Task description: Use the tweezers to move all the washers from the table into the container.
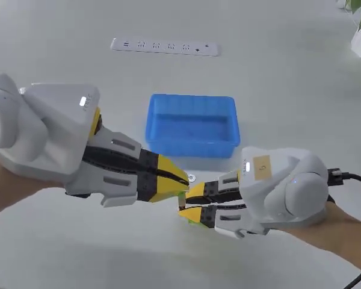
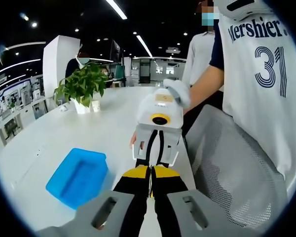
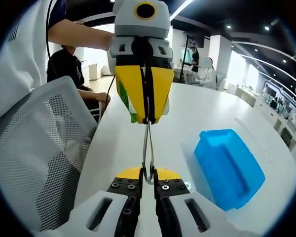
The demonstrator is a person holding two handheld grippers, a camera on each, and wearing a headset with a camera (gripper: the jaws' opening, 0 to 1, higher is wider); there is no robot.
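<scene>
While near one container (image 1: 192, 126), one washer (image 1: 192, 178)

The head view looks steeply down from close above at the white table (image 1: 289, 78), with the blue container (image 1: 192, 123) at mid-frame. The two gripper views sit low over the table and face each other nose to nose, one along the left gripper (image 2: 150, 174), one along the right gripper (image 3: 148, 175), the tweezers (image 3: 147, 143) between them. All three views share the container, lower left in the left gripper view and at the right in the right gripper view.
</scene>
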